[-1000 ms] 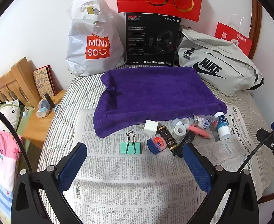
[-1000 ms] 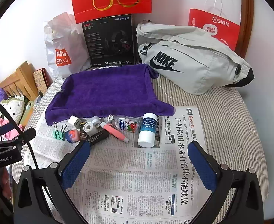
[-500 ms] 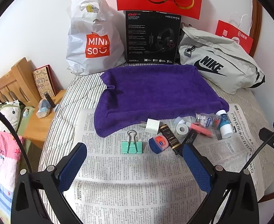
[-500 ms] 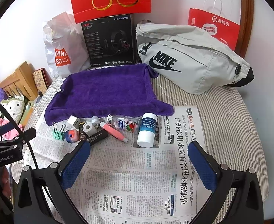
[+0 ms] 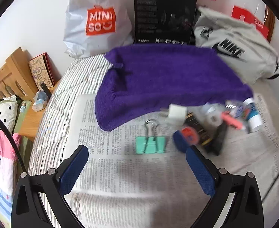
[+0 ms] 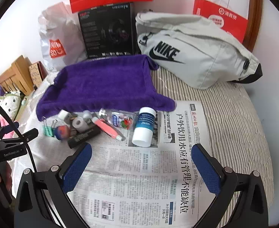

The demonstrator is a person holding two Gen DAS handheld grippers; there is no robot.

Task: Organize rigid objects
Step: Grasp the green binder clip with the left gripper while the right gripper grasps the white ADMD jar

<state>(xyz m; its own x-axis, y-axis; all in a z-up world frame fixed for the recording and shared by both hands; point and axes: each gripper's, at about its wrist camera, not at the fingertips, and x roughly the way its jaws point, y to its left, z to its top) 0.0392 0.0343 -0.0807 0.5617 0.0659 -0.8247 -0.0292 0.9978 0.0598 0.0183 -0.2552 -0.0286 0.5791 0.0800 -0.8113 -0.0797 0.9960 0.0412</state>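
Observation:
Small items lie in a row on the newspaper [image 5: 120,171] in front of a purple towel [image 5: 167,76]: a green binder clip [image 5: 150,144], a blue and red round tin [image 5: 186,137], a white cube [image 5: 176,112], a dark box [image 6: 84,135], a tape roll [image 6: 79,123], a pink tube [image 6: 107,128], a clear packet [image 6: 120,120] and a white bottle with a blue label [image 6: 144,127]. My left gripper [image 5: 137,157] is open and empty just short of the binder clip. My right gripper [image 6: 141,157] is open and empty just short of the bottle.
Behind the towel [image 6: 105,83] stand a white Miniso bag [image 5: 97,20], a black headset box [image 5: 164,17], a grey Nike bag [image 6: 192,51] and red paper bags [image 6: 221,19]. The striped bed [image 6: 234,114] drops off left to a wooden side table [image 5: 31,119].
Both grippers have moved forward and lower toward the row of items. The left view is blurred from motion. Nothing was taken hold of.

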